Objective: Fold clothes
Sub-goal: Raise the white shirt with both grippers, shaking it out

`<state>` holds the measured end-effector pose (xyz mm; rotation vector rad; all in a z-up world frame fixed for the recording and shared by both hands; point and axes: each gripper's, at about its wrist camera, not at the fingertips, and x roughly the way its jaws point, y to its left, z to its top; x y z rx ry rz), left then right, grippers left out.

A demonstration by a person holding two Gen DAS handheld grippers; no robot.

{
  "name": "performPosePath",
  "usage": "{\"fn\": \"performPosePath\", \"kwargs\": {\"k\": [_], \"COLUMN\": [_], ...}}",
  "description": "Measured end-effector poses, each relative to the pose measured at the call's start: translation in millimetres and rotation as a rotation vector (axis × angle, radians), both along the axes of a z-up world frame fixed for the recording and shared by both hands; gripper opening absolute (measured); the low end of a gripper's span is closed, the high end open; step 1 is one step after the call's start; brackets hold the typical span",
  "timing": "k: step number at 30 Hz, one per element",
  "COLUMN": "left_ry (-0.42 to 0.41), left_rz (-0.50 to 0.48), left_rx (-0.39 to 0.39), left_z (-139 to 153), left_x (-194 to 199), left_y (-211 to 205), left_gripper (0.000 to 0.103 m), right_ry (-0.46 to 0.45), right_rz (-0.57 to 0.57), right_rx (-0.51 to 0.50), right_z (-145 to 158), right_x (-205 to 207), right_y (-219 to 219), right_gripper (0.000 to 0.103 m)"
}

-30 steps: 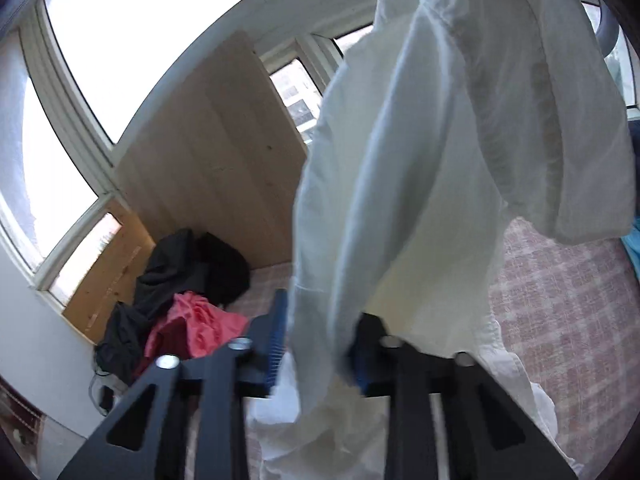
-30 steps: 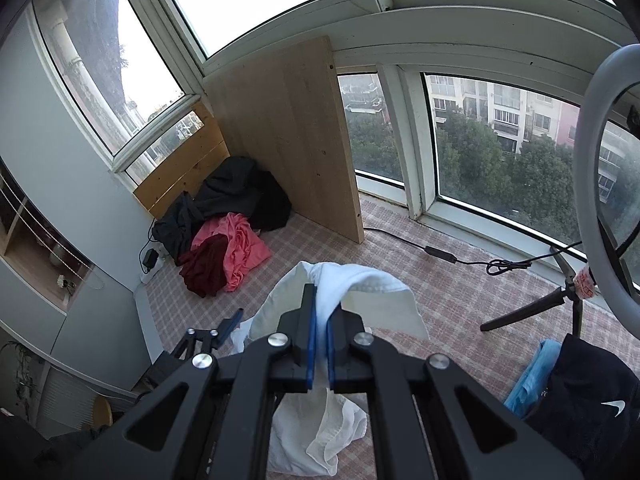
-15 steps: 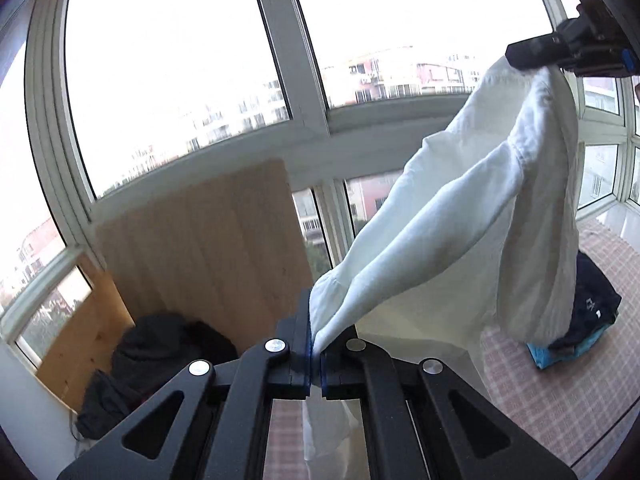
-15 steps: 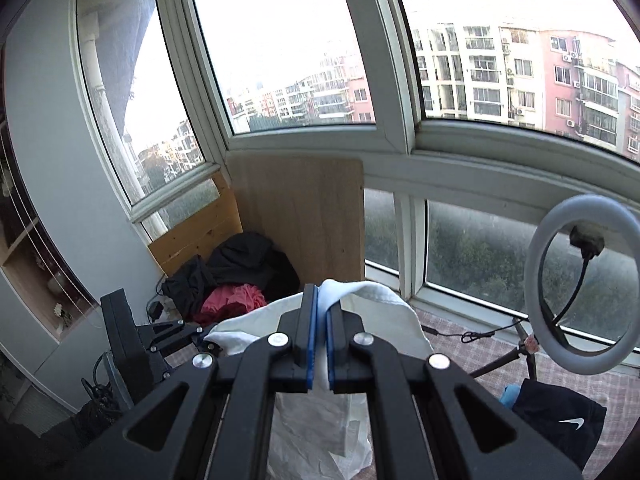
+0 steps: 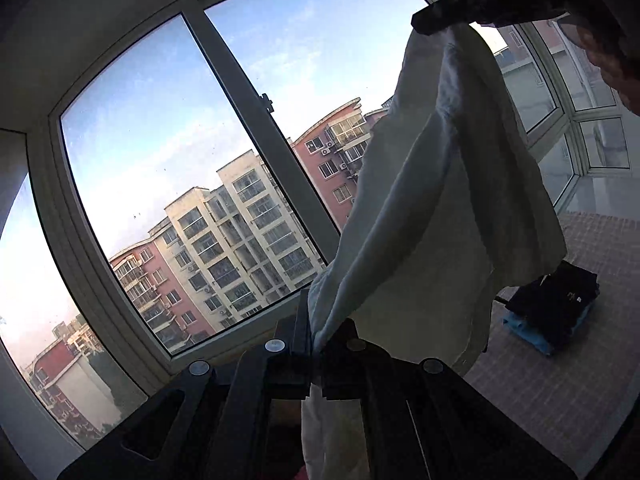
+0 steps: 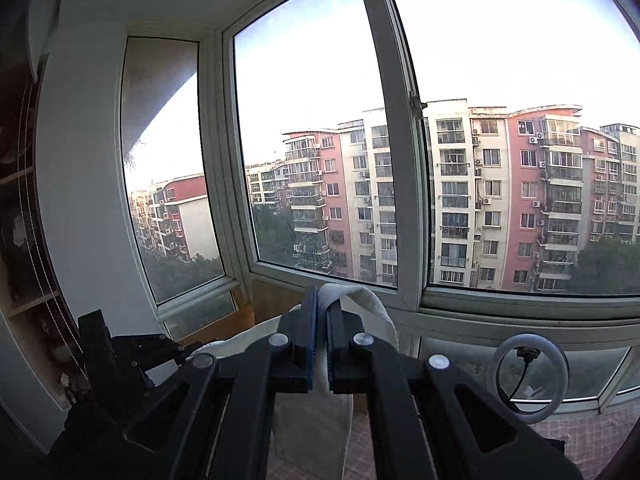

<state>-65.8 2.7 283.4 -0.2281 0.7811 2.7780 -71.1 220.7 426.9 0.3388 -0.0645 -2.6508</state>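
- The left claw [image 5: 316, 340] points roughly level toward the window [image 5: 168, 152], its jaws clamped together on a bunched edge of the white garment [image 5: 432, 216].
- From that pinch the cloth rises to the upper right, where the right claw [image 5: 434, 20] grips its other end high in the left wrist view; loose folds hang below the stretched span.
- In the right wrist view the right claw [image 6: 322, 320] also points near level at the window, jaws pressed shut on a fold of the white garment [image 6: 360, 300], which loops over the tips and drops beneath them.
- The left claw [image 6: 120, 348] shows low at the left in that view, with white cloth leading to it.
- A dark folded pile [image 5: 556, 304] lies on a blue item on the checked floor [image 5: 560, 380]; a ring light [image 6: 530, 372] stands low right.
- Compared with a second ago, both views have swung up from the floor and the heap of clothes to apartment blocks and sky, and the garment, then drooping in a mass before the left claw, now stretches between the two claws.
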Motion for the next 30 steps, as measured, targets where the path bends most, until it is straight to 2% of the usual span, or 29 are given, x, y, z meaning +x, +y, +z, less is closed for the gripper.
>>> {"fn": "performPosePath", "kwargs": {"k": [3, 8, 14, 18, 21, 24, 27, 30], "left_ry": [-0.007, -0.009, -0.046, -0.099, -0.186, -0.310, -0.453, -0.593], "left_rz": [-0.051, -0.088, -0.120, -0.106, -0.093, -0.079, -0.046, 0.001], "left_rx": [-0.033, -0.060, -0.114, -0.134, -0.165, -0.184, -0.197, -0.216], "left_z": [1.5, 3.6, -4.7, -19.6, -53.9, -103.2, -178.3, -266.5], "left_x": [19.9, 47.1, 52.4, 28.3, -14.1, -73.1, -146.8, -223.7], "left_y": [-11.2, -28.0, -36.7, -32.0, -19.9, -2.4, 17.0, 37.6], "left_gripper": [0.002, 0.002, 0.003, 0.004, 0.004, 0.004, 0.004, 0.003], "right_ry": [0.028, 0.052, 0.026, -0.019, -0.084, -0.175, -0.290, -0.406], "right_rz": [-0.038, -0.079, -0.096, -0.108, -0.113, -0.122, -0.144, -0.180], "right_rx": [0.020, 0.061, 0.075, 0.104, 0.114, 0.143, 0.187, 0.301], "right_z": [13.8, 15.8, 8.6, -10.2, -43.7, -97.4, -167.5, -254.6], "right_x": [23.5, 49.0, 44.0, 20.7, -23.4, -83.4, -156.4, -234.3], "right_y": [-19.5, -48.8, -61.6, -61.6, -52.7, -38.8, -24.1, -17.5], "right_gripper": [0.004, 0.004, 0.004, 0.004, 0.004, 0.004, 0.004, 0.004]}}
